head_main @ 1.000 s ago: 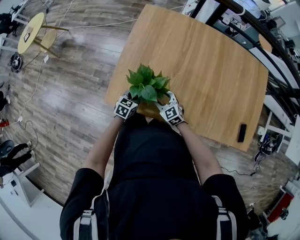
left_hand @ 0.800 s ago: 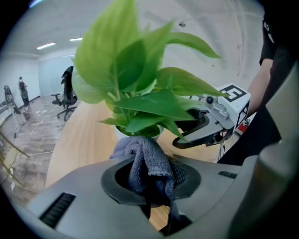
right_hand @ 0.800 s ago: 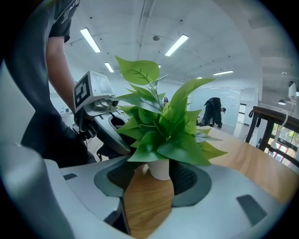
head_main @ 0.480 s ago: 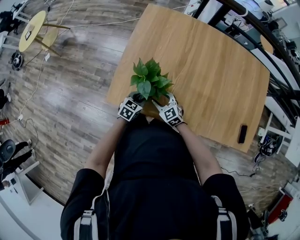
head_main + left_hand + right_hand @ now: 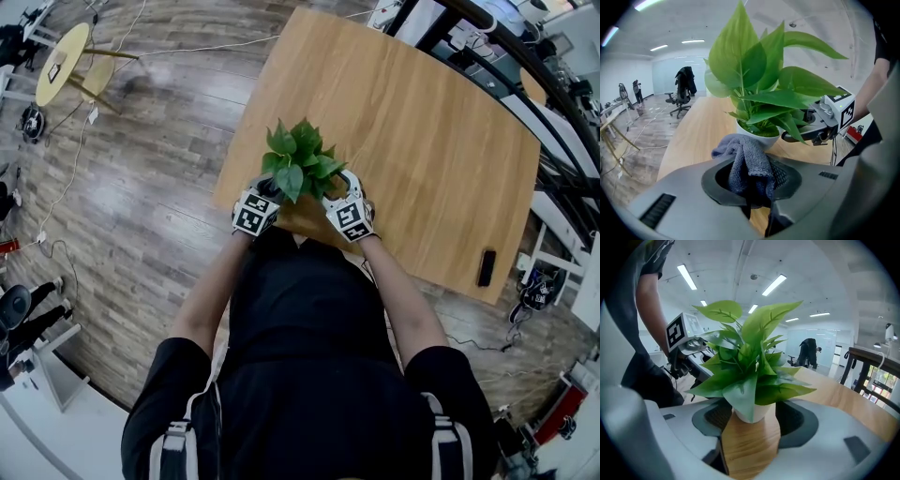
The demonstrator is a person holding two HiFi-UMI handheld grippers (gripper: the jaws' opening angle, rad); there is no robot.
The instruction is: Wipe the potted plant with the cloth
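The potted plant (image 5: 298,164) stands upright on the wooden surface (image 5: 422,141), close to that surface's near edge. Its broad, pointed, glossy green leaves fan out and up from a small, round white pot (image 5: 757,136) and hide most of the rim. The cloth (image 5: 747,164) is a grey, knobbly weave, bunched into a crumpled wad and pinched in the left gripper (image 5: 751,180) over the same edge of the surface. Its upper fold is right up against the pot's side; whether it touches cannot be told.
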